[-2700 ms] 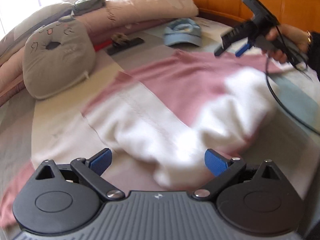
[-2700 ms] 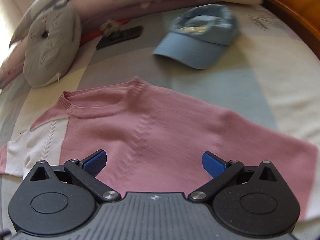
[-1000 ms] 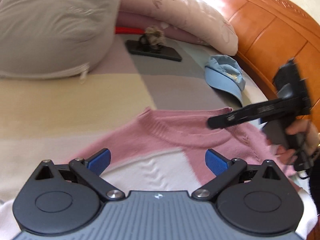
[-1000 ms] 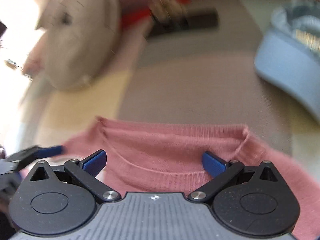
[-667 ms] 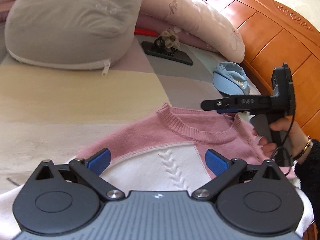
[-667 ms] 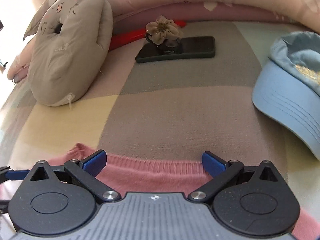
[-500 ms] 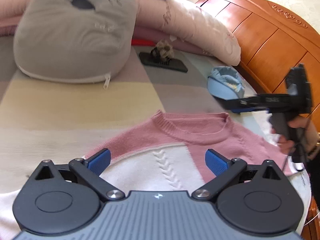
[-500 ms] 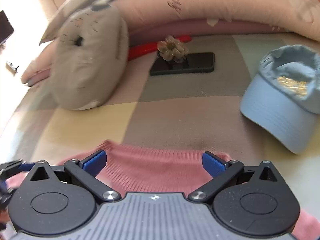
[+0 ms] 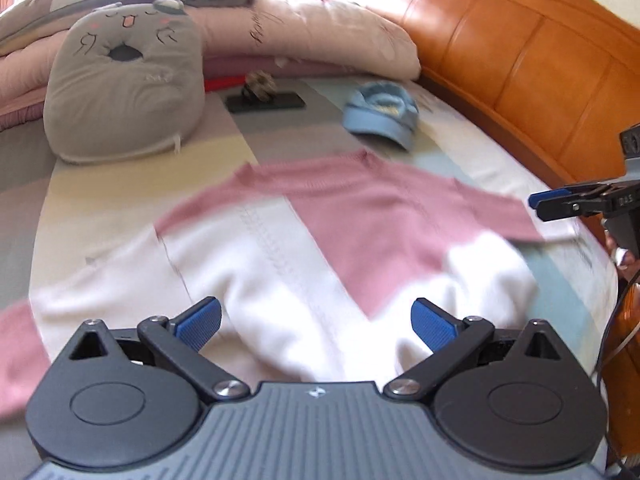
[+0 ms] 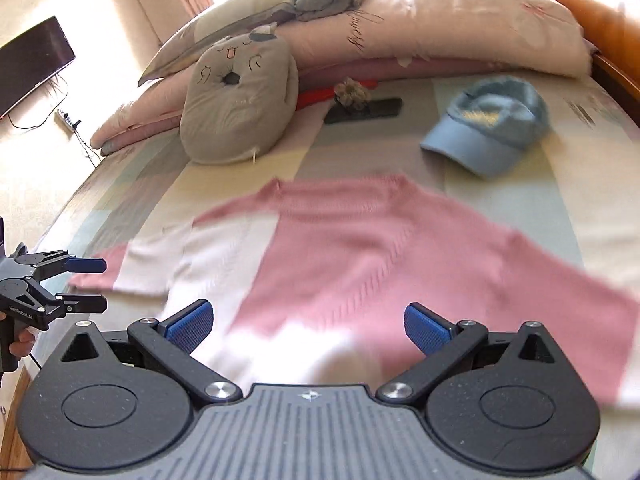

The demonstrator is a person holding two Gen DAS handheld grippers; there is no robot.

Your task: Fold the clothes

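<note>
Pink-white sweater [image 9: 320,240] flat ahead of both open jaws.

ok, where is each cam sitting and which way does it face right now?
Left wrist: on the left gripper, above the near edge of the sweater, facing the headboard; jaws open; right gripper at the right edge.
Right wrist: on the right gripper, above the sweater's pink half, facing the pillows; jaws open; left gripper and a hand at the left edge.
Shared: sweater, blue cap, cat cushion, phone.
</note>
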